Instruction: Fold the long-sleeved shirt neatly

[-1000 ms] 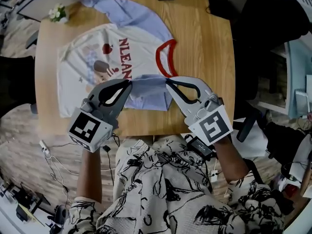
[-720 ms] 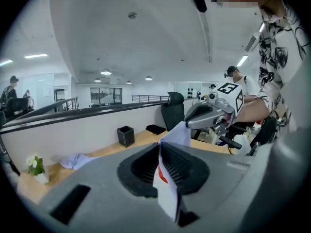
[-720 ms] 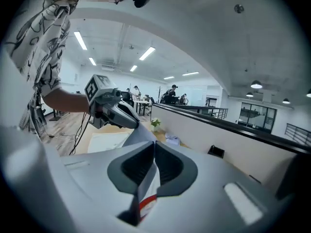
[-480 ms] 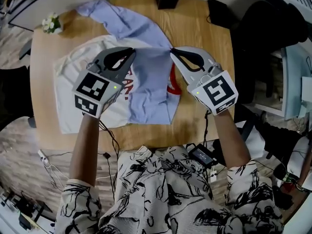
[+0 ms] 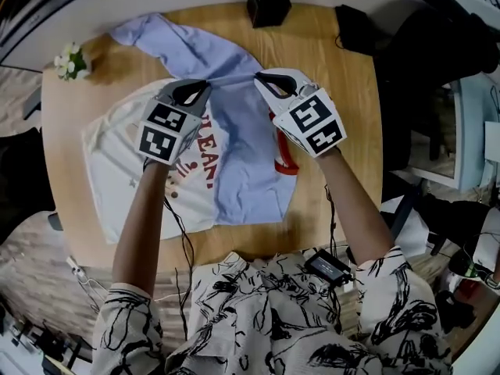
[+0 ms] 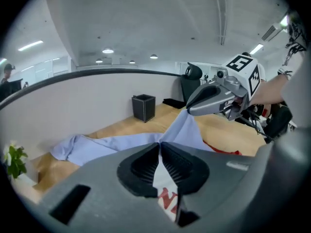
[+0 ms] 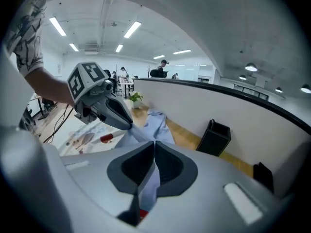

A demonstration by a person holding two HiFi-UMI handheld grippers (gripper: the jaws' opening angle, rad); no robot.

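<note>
Pale-blue cloth sleeve: you drew it across the white red-collared shirt, left gripper and right gripper pinching its edge, fold underway.

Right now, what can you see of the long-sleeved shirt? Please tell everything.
The shirt looks like soft cloth: white body, red collar, red letters, a cartoon print, light blue sleeves. It lies flat on the wooden table. One sleeve stretches toward the far left corner. The other lies across the chest, its end pinched taut between the left gripper and right gripper.
</note>
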